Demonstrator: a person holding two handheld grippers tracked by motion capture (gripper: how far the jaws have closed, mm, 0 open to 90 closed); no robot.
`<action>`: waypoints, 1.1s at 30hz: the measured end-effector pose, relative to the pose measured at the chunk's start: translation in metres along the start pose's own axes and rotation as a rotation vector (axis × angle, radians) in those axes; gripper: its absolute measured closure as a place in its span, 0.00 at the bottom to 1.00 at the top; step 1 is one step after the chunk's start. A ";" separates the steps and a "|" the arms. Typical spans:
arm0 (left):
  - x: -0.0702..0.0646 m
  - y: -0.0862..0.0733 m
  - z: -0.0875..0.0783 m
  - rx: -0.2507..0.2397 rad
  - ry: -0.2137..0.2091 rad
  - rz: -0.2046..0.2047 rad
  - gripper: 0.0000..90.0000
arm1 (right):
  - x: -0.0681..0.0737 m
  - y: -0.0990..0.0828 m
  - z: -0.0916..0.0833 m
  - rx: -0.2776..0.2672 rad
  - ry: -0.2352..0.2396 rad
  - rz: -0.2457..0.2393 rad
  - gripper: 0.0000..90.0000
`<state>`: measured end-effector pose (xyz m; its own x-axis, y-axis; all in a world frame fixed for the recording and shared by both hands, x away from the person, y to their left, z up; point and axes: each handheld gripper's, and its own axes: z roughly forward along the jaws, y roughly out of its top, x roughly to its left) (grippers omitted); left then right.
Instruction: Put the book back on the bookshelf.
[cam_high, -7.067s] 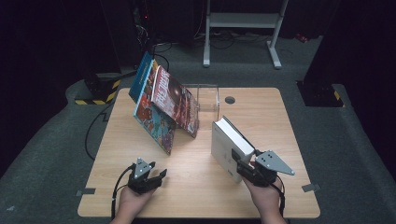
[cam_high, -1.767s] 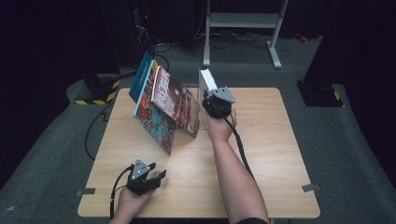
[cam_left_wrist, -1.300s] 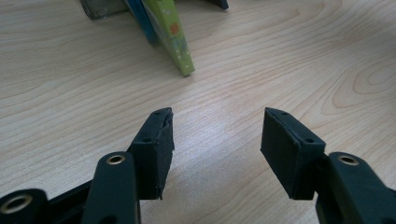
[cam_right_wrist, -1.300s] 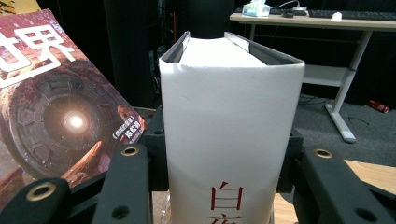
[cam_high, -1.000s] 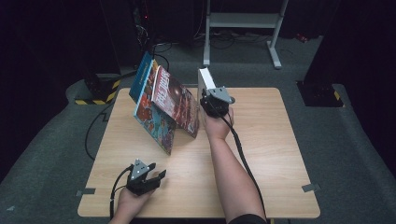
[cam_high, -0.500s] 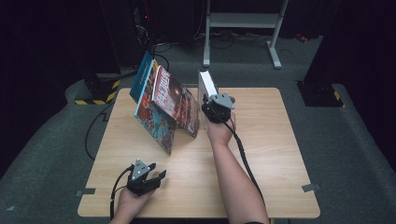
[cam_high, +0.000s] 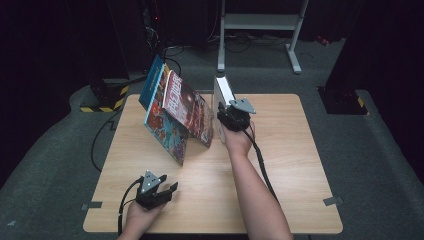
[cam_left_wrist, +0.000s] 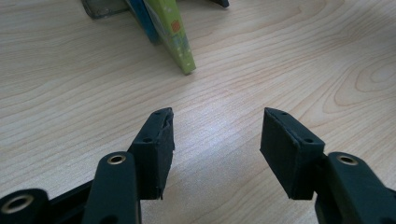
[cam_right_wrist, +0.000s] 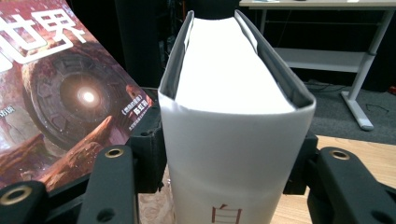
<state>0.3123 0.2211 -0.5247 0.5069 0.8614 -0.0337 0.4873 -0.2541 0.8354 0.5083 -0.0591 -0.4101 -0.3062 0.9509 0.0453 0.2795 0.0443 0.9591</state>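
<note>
A thick white book (cam_high: 222, 92) stands upright at the back of the table, just right of several books leaning on each other; the nearest has a red space cover (cam_high: 187, 107). My right gripper (cam_high: 224, 114) reaches it from the near side. In the right gripper view the white book (cam_right_wrist: 233, 93) sits between the jaws of the right gripper (cam_right_wrist: 229, 140), which have just been opening; the pads flank its spine closely without squeezing it. The red cover (cam_right_wrist: 70, 93) leans at the left. My left gripper (cam_high: 169, 188) rests open on the table's near left; its view shows the left gripper (cam_left_wrist: 215, 135) with bare wood between its jaws.
The wooden table (cam_high: 290, 165) has bare surface at the right and front. A green-edged book corner (cam_left_wrist: 177, 42) touches the wood ahead of the left gripper. Behind the table stand a white desk frame (cam_high: 260, 22), floor cables and a yellow-black striped block (cam_high: 102, 105).
The right gripper carried the white book from the near right to the back beside the leaning books. In the last second that hand drew back slightly toward the person. The left hand stayed still.
</note>
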 end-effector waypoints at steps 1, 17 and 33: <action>0.000 0.000 0.000 -0.001 0.001 -0.001 0.49 | -0.001 0.001 -0.001 -0.001 0.000 0.001 0.50; 0.001 0.000 0.000 -0.001 -0.002 -0.004 0.49 | 0.002 0.014 -0.001 0.006 -0.036 -0.004 0.60; 0.001 0.000 0.000 -0.001 -0.006 -0.009 0.49 | 0.008 0.011 0.007 -0.038 -0.057 -0.006 0.60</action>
<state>0.3126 0.2223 -0.5246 0.5063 0.8612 -0.0445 0.4909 -0.2454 0.8359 0.5154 -0.0492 -0.4015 -0.2550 0.9666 0.0246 0.2431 0.0394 0.9692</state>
